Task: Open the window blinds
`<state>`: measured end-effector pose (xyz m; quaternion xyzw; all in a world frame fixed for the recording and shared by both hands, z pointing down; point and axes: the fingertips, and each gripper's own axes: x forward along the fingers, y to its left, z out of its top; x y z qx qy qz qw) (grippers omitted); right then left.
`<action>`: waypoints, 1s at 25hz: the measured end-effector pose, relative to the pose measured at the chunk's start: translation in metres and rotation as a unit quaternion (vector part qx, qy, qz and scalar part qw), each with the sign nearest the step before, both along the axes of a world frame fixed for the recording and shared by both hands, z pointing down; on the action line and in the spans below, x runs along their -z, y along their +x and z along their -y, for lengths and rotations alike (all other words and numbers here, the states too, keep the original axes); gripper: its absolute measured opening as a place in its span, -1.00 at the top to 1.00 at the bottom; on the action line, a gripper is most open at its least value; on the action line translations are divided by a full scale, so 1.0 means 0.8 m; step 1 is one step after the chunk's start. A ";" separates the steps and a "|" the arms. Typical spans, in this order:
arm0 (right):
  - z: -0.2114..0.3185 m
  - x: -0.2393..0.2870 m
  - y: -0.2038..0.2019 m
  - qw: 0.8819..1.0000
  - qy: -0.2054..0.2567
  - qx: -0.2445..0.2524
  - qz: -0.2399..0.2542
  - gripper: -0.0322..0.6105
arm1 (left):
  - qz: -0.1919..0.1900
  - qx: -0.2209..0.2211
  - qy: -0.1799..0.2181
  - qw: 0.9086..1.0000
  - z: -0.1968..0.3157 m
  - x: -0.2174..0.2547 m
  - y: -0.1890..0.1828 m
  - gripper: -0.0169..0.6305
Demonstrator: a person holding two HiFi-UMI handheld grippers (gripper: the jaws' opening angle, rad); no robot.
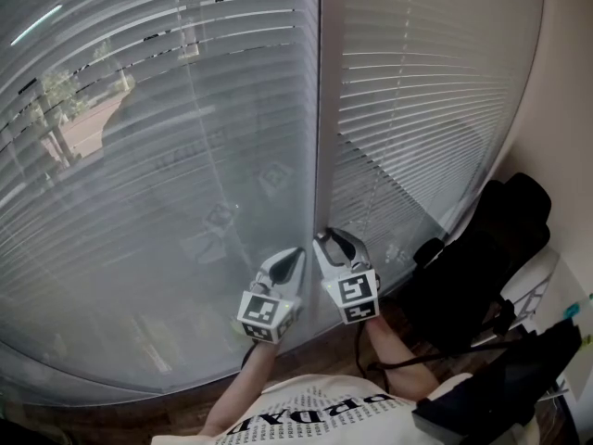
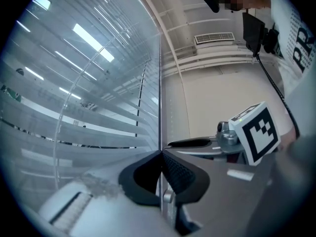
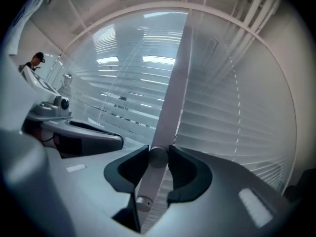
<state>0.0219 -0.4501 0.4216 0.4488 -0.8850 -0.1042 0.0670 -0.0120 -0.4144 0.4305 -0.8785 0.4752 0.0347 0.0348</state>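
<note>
Right gripper view: my right gripper point(image 3: 158, 154) has its jaws clamped on the tilt wand point(image 3: 146, 186), a light, stiff, smooth rod hanging by the window post point(image 1: 320, 109) between the blinds point(image 1: 426, 109), probably best held low and twisted gently; my left gripper point(image 2: 161, 154) has its jaws pressed together.

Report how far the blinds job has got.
Done: both grips look set. In hand: the right gripper is clamped on the tilt wand; the left gripper is shut on what looks like a thin cord. To do: the blinds hang lowered, slats mostly closed, so nothing is opened yet.
</note>
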 end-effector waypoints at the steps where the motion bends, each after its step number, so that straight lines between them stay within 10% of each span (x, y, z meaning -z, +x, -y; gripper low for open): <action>1: 0.002 -0.001 0.002 1.000 -0.006 -0.001 0.013 0.48 | 0.000 0.000 0.000 1.000 0.001 0.000 0.000 0.97; 15: 0.007 -0.002 0.007 0.991 -0.062 0.003 0.118 0.48 | -0.001 0.003 -0.002 1.000 0.001 0.004 0.001 0.97; 25: -0.005 0.013 0.001 0.999 0.028 0.002 -0.038 0.36 | -0.001 0.006 0.001 1.000 0.001 0.006 -0.004 0.97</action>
